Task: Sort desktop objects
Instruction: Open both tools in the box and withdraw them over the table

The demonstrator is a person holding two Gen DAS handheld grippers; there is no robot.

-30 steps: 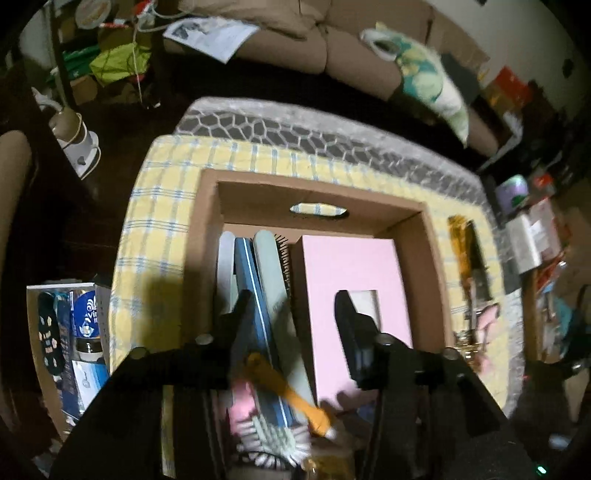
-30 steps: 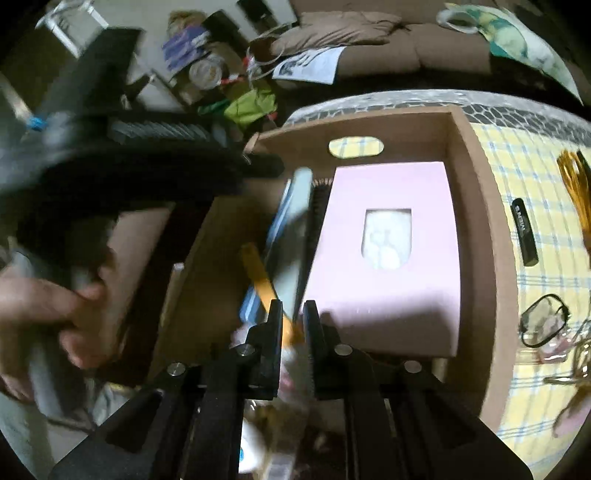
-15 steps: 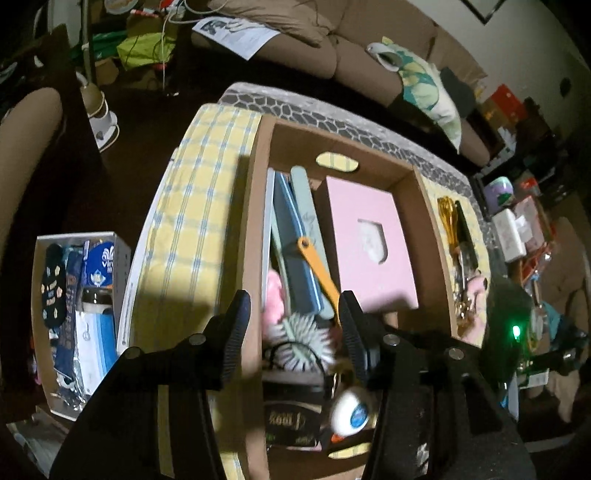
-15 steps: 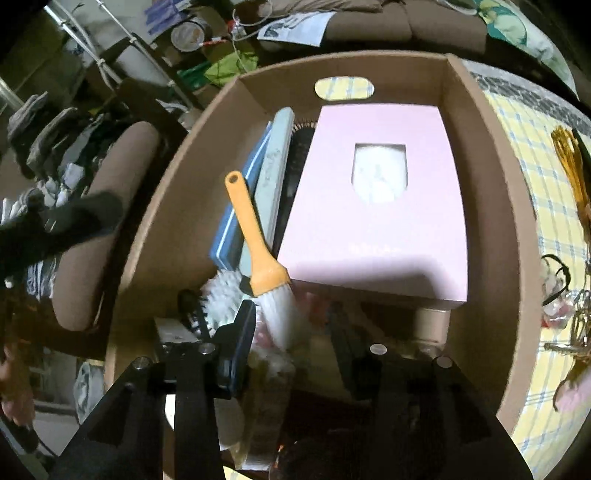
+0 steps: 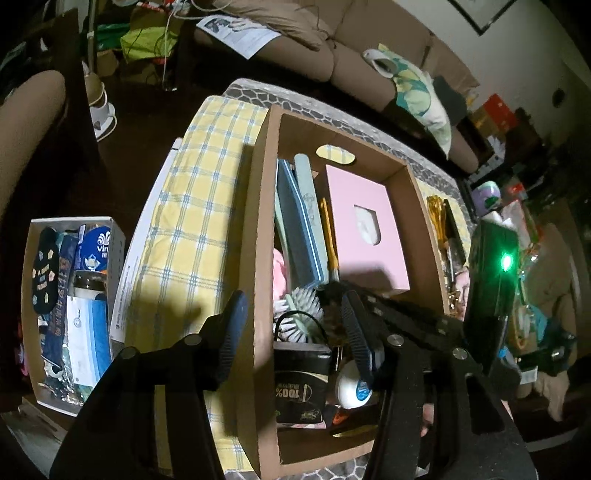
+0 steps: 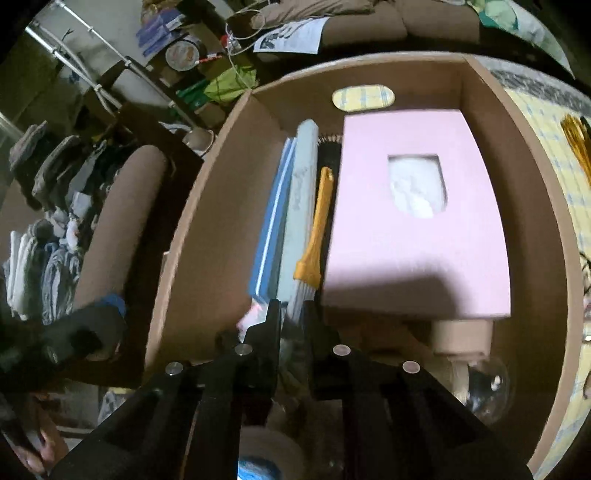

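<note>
Inside the cardboard box (image 6: pixel 207 236), near its front wall, the right gripper (image 6: pixel 291 314) sits closed beside the orange-handled brush (image 6: pixel 314 236), gripping nothing visible. The left gripper (image 5: pixel 291 314) straddles the box's left wall, jaws opening, empty. Next, likely fetching another item from the tablecloth (image 5: pixel 192 206).

Dim room. Brown sofa (image 5: pixel 332 55) along far wall, floral cushion (image 5: pixel 421 92) and printed sheet (image 5: pixel 240 31) on it. Framed picture (image 5: pixel 480 13) on pale wall. Dark floor (image 5: pixel 140 122). Yellow checked cloth (image 5: pixel 192 221) covers tabletop.
</note>
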